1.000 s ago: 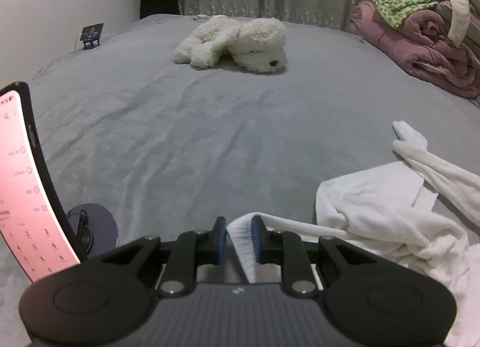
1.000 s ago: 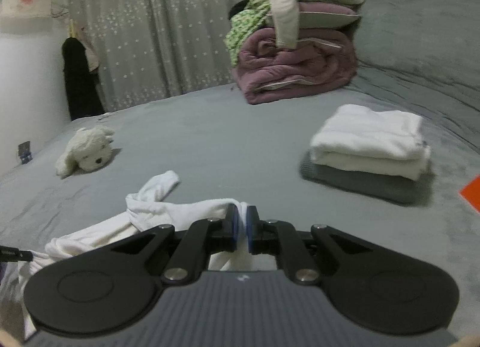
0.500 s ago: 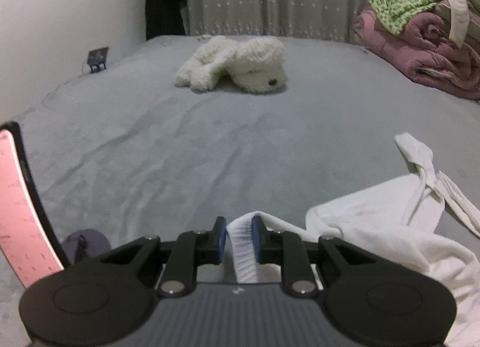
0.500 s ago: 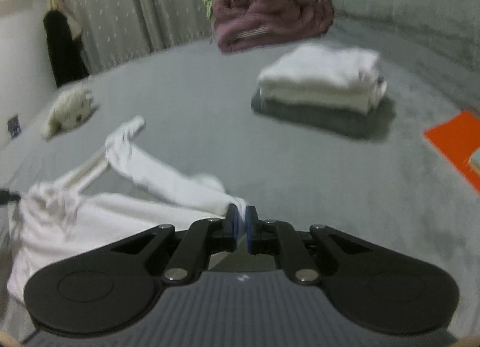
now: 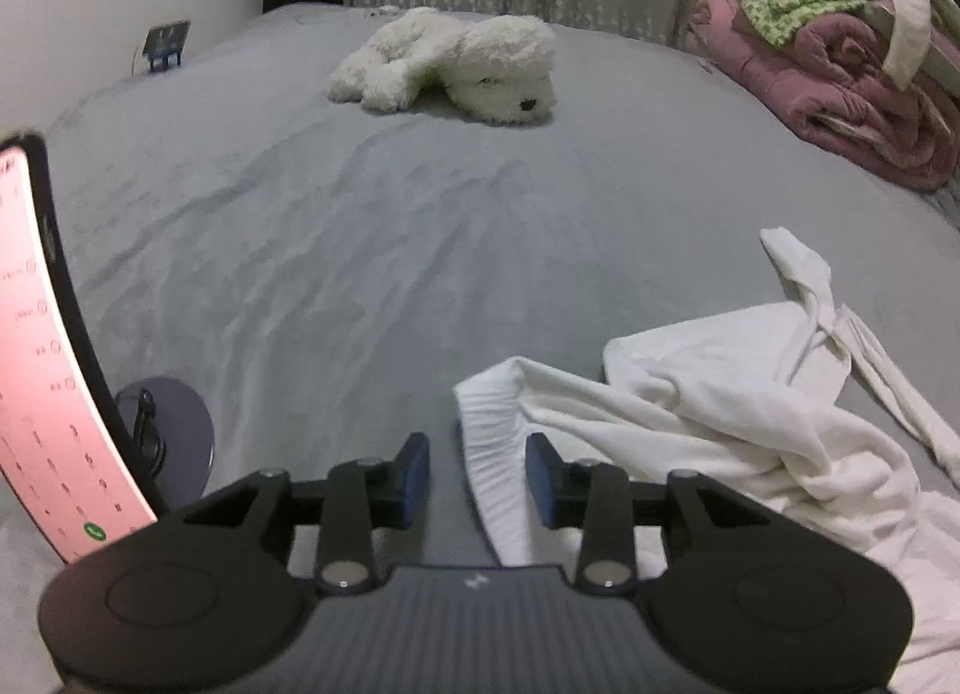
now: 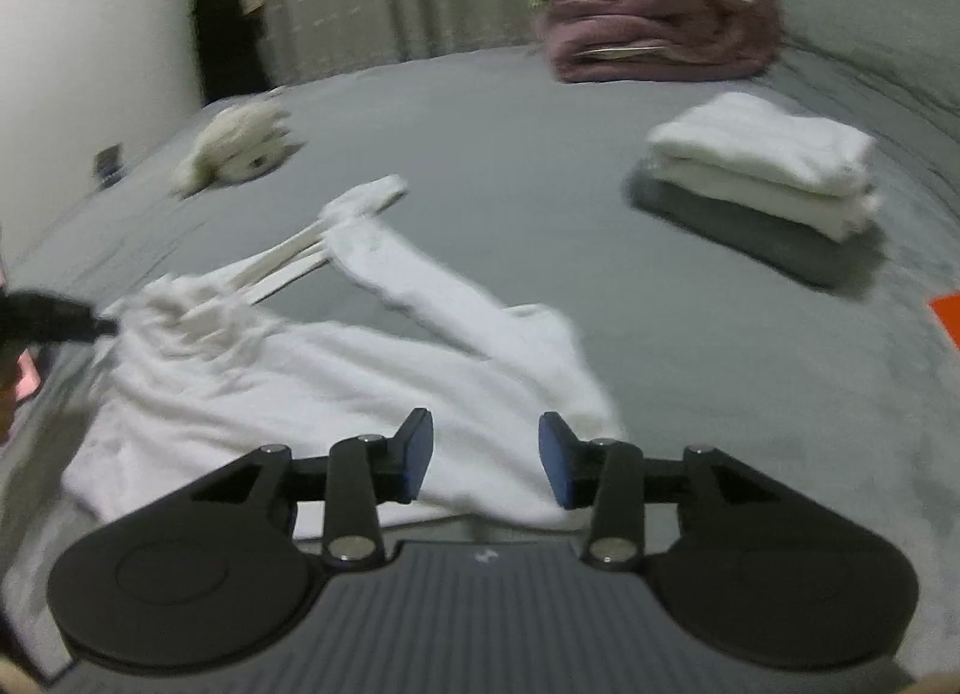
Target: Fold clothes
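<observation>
A grey bedspread (image 5: 372,250) fills both views, with a dotted curtain closing off the far end. Nearest the left gripper (image 5: 477,475), the ribbed hem of a white garment (image 5: 708,412) runs up between the blue pads without touching either; the jaws are opening and the cloth lies loose on the bed. From that hem the body bunches away toward 3 o'clock, and one sleeve reaches out toward 1 o'clock. In the right wrist view the right gripper (image 6: 485,460) is also opening, its pads clear of the fabric spread under them, which stretches from there toward 9 o'clock. The long axis appears to run hem to hem between the two grippers, so each side has its own nearest edge (the sleeve looks closer to the right). A lit phone (image 5: 48,394) stands at 9 o'clock of the left gripper. Farther off, a folded stack (image 6: 762,178) sits at 2 o'clock in the right view, a plush dog (image 5: 462,66) at 12 in the left, and a pink quilt pile (image 5: 840,75) beyond.
</observation>
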`<state>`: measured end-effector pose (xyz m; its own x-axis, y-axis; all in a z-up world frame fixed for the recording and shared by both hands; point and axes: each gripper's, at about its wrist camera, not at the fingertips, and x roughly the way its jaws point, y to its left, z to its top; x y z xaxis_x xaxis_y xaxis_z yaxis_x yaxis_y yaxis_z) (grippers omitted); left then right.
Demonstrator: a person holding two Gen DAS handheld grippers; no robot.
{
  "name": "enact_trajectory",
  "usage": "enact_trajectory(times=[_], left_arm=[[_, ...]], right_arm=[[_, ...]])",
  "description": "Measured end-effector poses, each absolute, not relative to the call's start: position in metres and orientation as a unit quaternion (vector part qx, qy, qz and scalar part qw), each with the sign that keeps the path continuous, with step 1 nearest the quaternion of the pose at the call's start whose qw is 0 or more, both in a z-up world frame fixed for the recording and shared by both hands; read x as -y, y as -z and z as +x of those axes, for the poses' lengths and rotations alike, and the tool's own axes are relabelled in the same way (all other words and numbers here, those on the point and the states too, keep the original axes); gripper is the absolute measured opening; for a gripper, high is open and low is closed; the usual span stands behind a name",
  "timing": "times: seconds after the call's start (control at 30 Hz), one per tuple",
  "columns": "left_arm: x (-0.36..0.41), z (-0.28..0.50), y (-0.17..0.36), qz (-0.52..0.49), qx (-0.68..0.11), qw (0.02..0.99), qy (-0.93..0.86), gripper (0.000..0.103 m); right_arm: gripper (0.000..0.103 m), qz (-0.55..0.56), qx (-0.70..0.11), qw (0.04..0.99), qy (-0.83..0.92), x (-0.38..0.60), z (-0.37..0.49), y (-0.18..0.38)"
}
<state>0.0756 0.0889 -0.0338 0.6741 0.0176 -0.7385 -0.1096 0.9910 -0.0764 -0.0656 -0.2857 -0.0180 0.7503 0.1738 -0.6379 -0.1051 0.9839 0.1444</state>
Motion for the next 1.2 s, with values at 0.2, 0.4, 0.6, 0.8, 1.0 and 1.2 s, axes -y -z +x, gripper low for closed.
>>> enact_trajectory(times=[0.2, 0.4, 0.6, 0.8, 1.0, 1.2], left_arm=[[-0.104, 0.083, 0.042, -0.106, -0.406, 0.907, -0.024, 0.035], [-0.105, 0.085, 0.047, -0.105, -0.395, 0.913, -0.006, 0.034], [-0.105, 0.085, 0.05, -0.091, -0.387, 0.918, 0.007, 0.032], [-0.105, 0.084, 0.053, -0.077, -0.376, 0.923, 0.021, 0.032], [-0.105, 0.084, 0.055, -0.08, -0.371, 0.925, 0.024, 0.032], [-0.107, 0.084, 0.056, -0.085, -0.366, 0.926, 0.031, 0.031]], right_arm=[[0.044, -0.007, -0.34, 0.923, -0.178, 0.23, -0.075, 0.011], [0.044, -0.064, -0.325, 0.902, -0.276, 0.176, -0.083, 0.01], [0.044, -0.103, -0.328, 0.876, -0.337, 0.137, -0.083, 0.019], [0.044, -0.141, -0.323, 0.858, -0.375, 0.109, -0.085, 0.026], [0.044, -0.176, -0.303, 0.845, -0.403, 0.086, -0.091, 0.025], [0.044, -0.186, -0.288, 0.829, -0.442, 0.072, -0.094, 0.023]])
